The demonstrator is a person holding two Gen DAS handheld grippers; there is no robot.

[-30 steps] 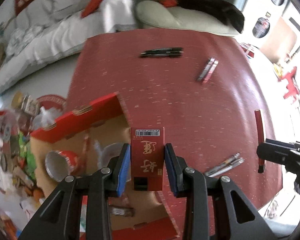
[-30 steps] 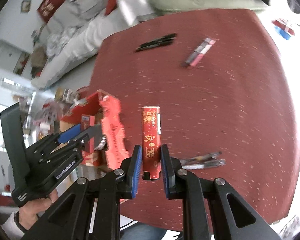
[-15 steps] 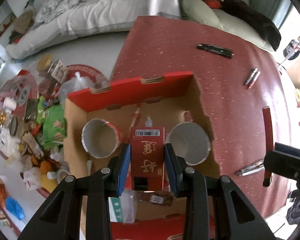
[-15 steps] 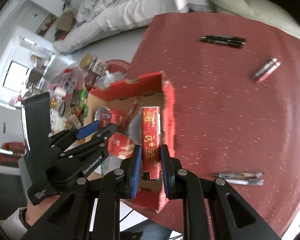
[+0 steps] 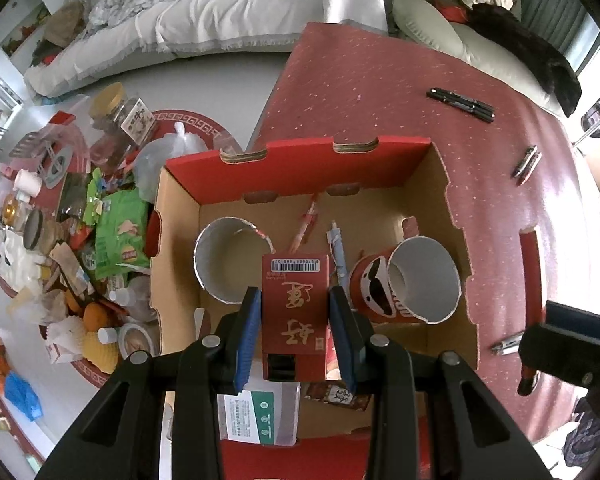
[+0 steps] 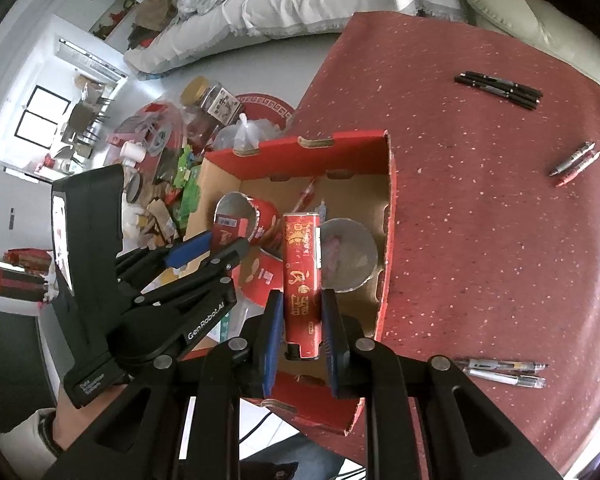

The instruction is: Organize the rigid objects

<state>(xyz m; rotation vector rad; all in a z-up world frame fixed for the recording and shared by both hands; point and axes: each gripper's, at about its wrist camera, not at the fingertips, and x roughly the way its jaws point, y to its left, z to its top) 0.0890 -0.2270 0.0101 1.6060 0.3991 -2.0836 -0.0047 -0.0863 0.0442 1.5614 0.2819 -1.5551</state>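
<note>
A: What is each hand carrying?

B: The left gripper (image 5: 294,326) is clamped on the flat faces of a red carton (image 5: 295,312), a small box with gold characters and a barcode at its far end. The right gripper (image 6: 300,330) squeezes a second red pack (image 6: 301,280) by its narrow sides, edge-on. Both hang over the open cardboard box (image 5: 296,154) at the table's left edge.

A: How will they handle?

B: Light, I'd judge, and stiff enough for a pinch: thin glossy card, sharp corners, likely to dent if squeezed hard. The blue pads (image 5: 247,336) hold low on the carton, near its bottom end, which leaves the top free to tip. A grip nearer the middle would be steadier.

A: And the box below?

B: Raw brown corrugated card inside, red outside, with notched walls. Two foil-lined paper cups (image 5: 422,278) lie on their sides in it, round mouths open, and a couple of pens (image 5: 338,250) rest between them. More pens (image 6: 498,88) lie on the speckled red tablecloth (image 6: 480,240), far right.
</note>
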